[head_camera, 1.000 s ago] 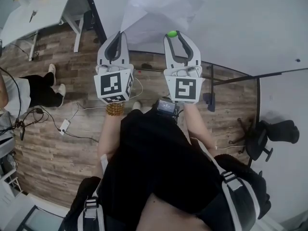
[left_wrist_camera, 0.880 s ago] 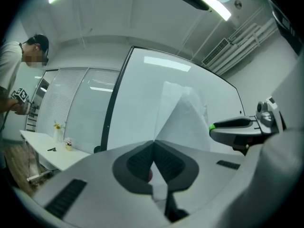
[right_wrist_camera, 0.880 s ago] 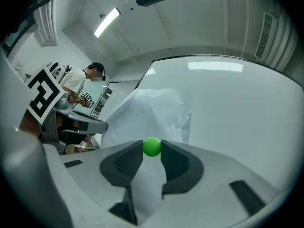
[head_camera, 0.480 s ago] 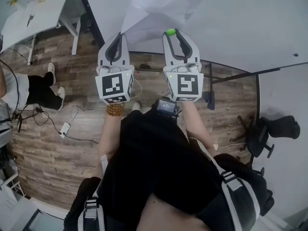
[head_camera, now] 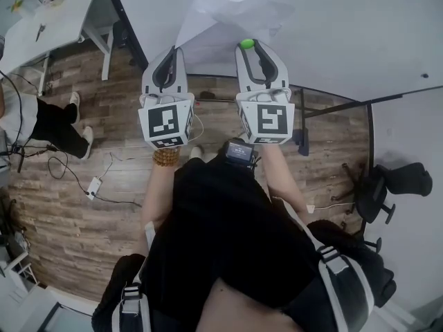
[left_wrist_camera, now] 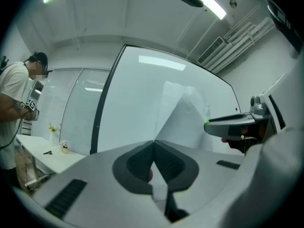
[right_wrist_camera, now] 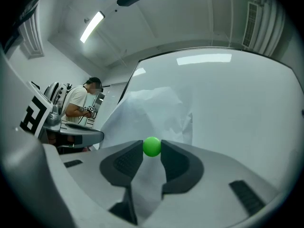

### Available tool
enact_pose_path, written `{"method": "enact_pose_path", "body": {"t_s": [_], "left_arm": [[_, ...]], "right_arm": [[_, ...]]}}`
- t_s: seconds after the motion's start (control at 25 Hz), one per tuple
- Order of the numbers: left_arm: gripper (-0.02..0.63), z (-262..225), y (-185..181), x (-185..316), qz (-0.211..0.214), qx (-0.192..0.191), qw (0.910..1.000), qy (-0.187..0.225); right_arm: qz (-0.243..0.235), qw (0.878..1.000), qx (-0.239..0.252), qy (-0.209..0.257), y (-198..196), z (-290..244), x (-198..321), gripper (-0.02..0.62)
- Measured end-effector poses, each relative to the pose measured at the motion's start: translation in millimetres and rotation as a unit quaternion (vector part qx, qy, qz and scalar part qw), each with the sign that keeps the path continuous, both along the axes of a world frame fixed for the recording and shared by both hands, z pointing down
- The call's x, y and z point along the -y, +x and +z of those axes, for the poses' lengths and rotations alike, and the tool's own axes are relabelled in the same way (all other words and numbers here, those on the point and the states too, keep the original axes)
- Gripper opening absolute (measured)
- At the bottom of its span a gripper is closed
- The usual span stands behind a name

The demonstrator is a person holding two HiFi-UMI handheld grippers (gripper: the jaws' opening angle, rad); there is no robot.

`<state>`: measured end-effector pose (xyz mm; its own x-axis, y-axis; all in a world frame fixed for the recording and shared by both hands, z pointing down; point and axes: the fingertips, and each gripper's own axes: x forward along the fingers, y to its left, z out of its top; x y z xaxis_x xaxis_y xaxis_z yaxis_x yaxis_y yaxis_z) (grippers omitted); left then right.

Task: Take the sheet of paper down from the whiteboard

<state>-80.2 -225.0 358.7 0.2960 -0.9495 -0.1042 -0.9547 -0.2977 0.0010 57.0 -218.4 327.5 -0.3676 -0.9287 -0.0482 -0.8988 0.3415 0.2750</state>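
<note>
**Two small grips, two ways to lose them**

The right gripper [right_wrist_camera: 152, 149] is clamped on a small green ball [right_wrist_camera: 152, 146], I think a magnet, only at the very tips of its jaws. The left gripper [left_wrist_camera: 153, 145] is closed on the lower corner of the sheet of paper [head_camera: 232, 19], which hangs crumpled against the whiteboard [head_camera: 346, 33]. The ball is round and smooth, so it may slip out and drop. If the top of the sheet is fixed somewhere I cannot see, a hard pull could tear the corner.
</note>
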Motion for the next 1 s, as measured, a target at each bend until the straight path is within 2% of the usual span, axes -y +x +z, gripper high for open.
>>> {"method": "enact_pose_path", "body": {"t_s": [1.0], "left_arm": [[0.009, 6.2, 4.3, 5.4, 0.003, -0.003, 0.9999, -0.012]], "right_arm": [[-0.013, 1.0, 0.0, 0.013, -0.5, -14.7, -2.0, 0.115]]}}
